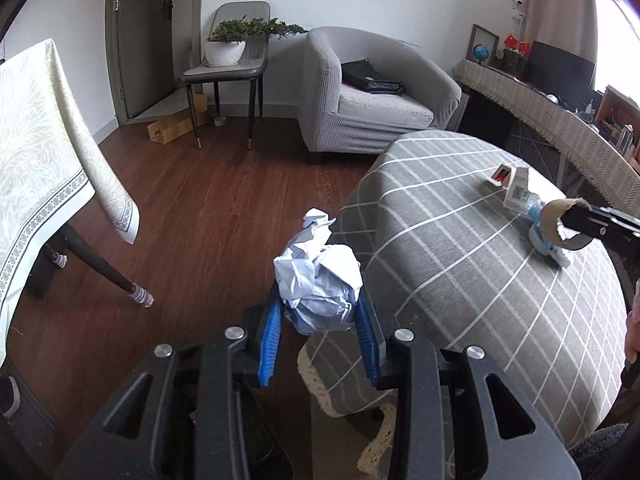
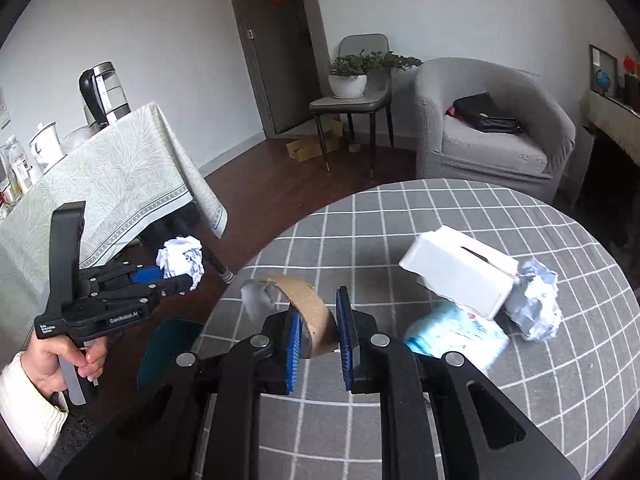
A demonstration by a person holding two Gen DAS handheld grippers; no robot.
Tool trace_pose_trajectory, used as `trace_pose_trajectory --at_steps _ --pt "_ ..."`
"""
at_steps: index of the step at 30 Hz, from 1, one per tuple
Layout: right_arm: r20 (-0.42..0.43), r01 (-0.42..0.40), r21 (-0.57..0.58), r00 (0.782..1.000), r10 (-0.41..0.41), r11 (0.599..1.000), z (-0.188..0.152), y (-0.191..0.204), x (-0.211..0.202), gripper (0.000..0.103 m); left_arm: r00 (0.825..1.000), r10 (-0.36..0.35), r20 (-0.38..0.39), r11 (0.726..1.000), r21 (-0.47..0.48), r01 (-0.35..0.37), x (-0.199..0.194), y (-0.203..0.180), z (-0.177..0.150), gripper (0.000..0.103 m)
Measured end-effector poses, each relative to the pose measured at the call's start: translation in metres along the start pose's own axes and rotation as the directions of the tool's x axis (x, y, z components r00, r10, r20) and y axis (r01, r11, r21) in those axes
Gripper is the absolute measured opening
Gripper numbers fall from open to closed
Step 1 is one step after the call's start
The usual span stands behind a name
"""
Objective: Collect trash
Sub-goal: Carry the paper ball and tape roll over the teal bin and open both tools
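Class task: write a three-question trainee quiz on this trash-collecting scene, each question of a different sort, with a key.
1. True or false: the left claw holds a crumpled paper ball.
2. The right claw grips: A) a cardboard tape ring B) a kettle C) a plant pot.
3. Fill in: a second paper wad lies on the checked table beside the white ____.

Key: 1 true; 2 A; 3 box.
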State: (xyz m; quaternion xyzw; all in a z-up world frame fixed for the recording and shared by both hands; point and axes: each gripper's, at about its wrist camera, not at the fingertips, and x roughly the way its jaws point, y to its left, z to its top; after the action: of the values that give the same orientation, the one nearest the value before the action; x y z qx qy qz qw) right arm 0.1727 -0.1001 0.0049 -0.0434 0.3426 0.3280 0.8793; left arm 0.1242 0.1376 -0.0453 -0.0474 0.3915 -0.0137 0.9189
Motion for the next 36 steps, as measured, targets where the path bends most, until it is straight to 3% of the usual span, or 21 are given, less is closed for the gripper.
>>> trace_pose_trajectory --at_steps 8,17,29,32,36 --pt "-0.033 -0.068 -0.068 0.997 0.066 0.995 0.014 0.053 0.035 0.015 0.987 0.068 -0.146 0.998 -0.007 -0.069 0.015 0.048 -0.031 0.037" --pt "-0.071 -0.140 -0.112 0.989 0.132 0.984 0.024 0.104 0.071 0.015 0.948 0.117 -0.297 0.988 -0.061 -0.141 0.026 0.108 -0.069 0.037" --pt "-0.133 -0.211 -0.140 0.972 0.193 0.967 0.025 0.158 0.116 0.015 0.899 0.107 -0.425 0.979 -0.115 -0.171 0.029 0.156 -0.109 0.037" --pt "-0.152 -0.221 -0.149 0.968 0.198 0.964 0.023 0.169 0.126 0.015 0.891 0.113 -0.439 0.980 -0.101 -0.174 0.028 0.162 -0.117 0.046" --pt "-0.183 -0.227 -0.161 0.963 0.197 0.960 0.020 0.180 0.141 0.015 0.904 0.111 -0.413 0.978 -0.116 -0.173 0.020 0.170 -0.119 0.057"
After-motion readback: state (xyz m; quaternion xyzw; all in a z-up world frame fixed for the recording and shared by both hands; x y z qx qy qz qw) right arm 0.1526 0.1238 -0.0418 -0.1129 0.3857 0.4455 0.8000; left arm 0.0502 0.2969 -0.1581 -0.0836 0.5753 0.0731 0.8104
